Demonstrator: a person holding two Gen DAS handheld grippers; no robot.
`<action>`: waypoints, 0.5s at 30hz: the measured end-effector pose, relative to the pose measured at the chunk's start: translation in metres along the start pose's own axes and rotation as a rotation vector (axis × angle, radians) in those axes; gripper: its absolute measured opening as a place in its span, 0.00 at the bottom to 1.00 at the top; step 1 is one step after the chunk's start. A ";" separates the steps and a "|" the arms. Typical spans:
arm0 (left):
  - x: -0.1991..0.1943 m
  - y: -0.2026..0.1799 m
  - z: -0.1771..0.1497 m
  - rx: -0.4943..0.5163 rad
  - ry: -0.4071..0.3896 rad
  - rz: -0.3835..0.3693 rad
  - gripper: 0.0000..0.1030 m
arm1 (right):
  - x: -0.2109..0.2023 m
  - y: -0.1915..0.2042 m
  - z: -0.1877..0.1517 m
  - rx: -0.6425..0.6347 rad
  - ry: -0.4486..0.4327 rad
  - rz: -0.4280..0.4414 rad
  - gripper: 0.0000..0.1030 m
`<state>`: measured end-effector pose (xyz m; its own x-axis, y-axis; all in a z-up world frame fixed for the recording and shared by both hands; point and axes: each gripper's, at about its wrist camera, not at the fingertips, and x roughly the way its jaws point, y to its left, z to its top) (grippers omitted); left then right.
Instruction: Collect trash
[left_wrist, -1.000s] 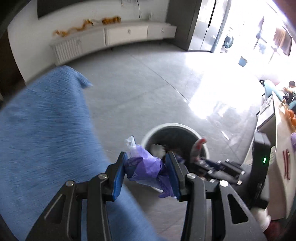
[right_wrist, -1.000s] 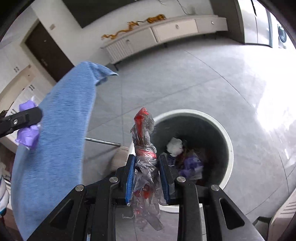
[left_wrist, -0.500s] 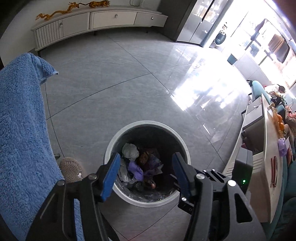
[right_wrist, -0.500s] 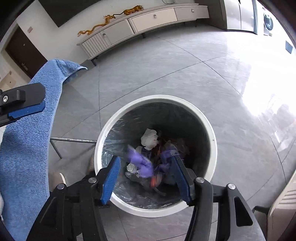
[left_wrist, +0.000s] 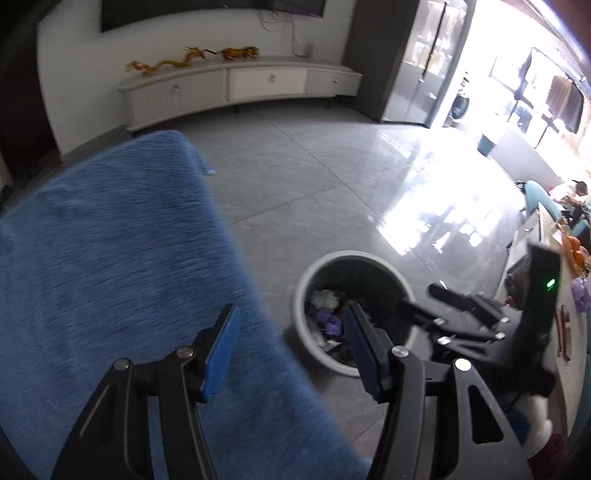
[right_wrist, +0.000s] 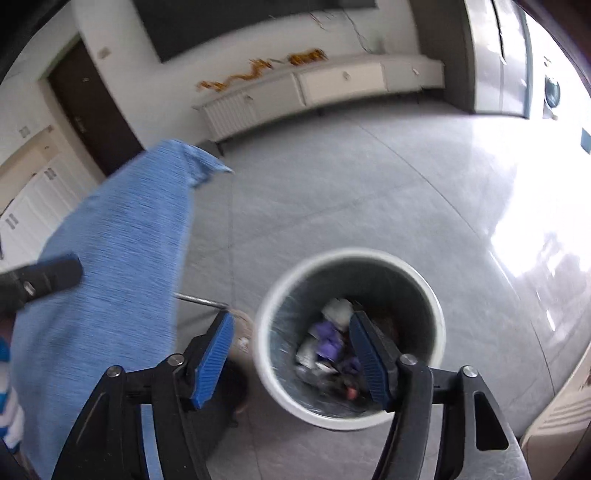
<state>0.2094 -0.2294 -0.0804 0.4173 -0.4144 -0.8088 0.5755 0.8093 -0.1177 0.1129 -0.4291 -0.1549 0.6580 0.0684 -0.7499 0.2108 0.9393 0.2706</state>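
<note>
The bin (right_wrist: 349, 336) stands on the floor beside the blue towel (left_wrist: 110, 258), within reach of both hands so trash can be dropped straight in. The left hand-held gripper (left_wrist: 291, 350) is held apart and empty; the right hand-held gripper (right_wrist: 291, 354) is empty, its jaws opening. Compared with one second earlier, the purple trash (right_wrist: 330, 341) and the red-and-clear wrapper (right_wrist: 349, 391) are no longer clamped but lie in the bin.

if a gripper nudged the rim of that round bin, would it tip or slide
The bin looks like thin plastic holding only light wrappers, so it is probably light. On the glossy tiled floor it would likely slide rather than tip, given its wide, low shape.
</note>
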 end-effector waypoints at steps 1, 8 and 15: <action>-0.013 0.011 -0.006 -0.006 -0.022 0.034 0.55 | -0.006 0.011 0.003 -0.019 -0.015 0.011 0.67; -0.089 0.082 -0.041 -0.117 -0.143 0.187 0.55 | -0.036 0.094 0.017 -0.160 -0.085 0.096 0.73; -0.157 0.138 -0.077 -0.219 -0.263 0.332 0.55 | -0.059 0.175 0.020 -0.302 -0.136 0.163 0.79</action>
<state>0.1691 -0.0208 -0.0137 0.7335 -0.1874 -0.6534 0.2311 0.9727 -0.0195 0.1255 -0.2754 -0.0509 0.7598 0.1994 -0.6188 -0.1147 0.9780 0.1742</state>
